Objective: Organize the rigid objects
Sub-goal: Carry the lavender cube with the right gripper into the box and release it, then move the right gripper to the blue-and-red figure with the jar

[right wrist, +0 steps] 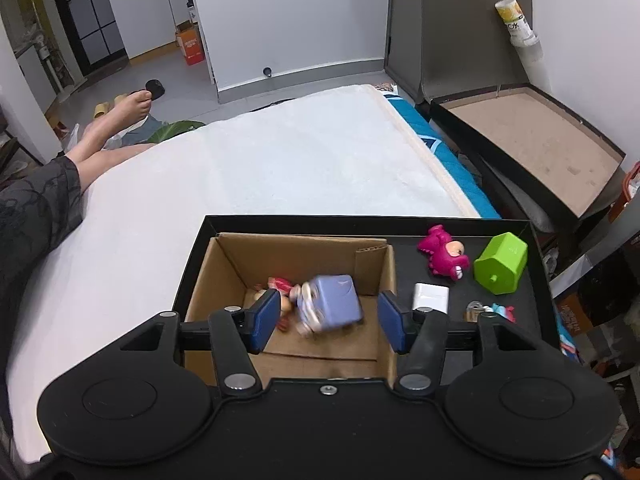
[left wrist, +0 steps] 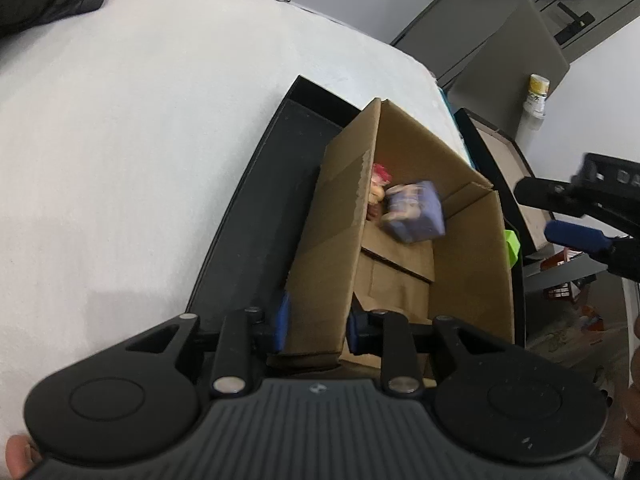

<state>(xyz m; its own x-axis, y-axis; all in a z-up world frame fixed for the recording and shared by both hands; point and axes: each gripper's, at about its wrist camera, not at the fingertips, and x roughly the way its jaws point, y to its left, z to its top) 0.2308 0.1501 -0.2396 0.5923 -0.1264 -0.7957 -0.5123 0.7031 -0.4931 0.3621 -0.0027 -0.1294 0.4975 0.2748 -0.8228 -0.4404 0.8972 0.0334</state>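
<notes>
A cardboard box (left wrist: 340,220) (right wrist: 304,252) stands in a black tray (left wrist: 260,208) (right wrist: 440,232). My left gripper (left wrist: 318,326) is shut on the box's near wall, one blue pad on each side of it. My right gripper (right wrist: 328,320) hangs open over the box, and its blue pad (left wrist: 576,236) shows at the right in the left wrist view. A blurred purple cube (right wrist: 332,300) (left wrist: 416,210) sits inside the box between and beyond the right pads, touching neither. A small red-haired figure (right wrist: 280,283) (left wrist: 380,174) lies beside it.
On the tray right of the box lie a magenta dinosaur toy (right wrist: 442,256), a green block (right wrist: 500,264), a white block (right wrist: 431,296) and small teal bits (right wrist: 490,312). A white blanket (right wrist: 260,168) spreads beyond. An open black box (right wrist: 540,140) sits far right. A person's legs (right wrist: 116,128) rest at the left.
</notes>
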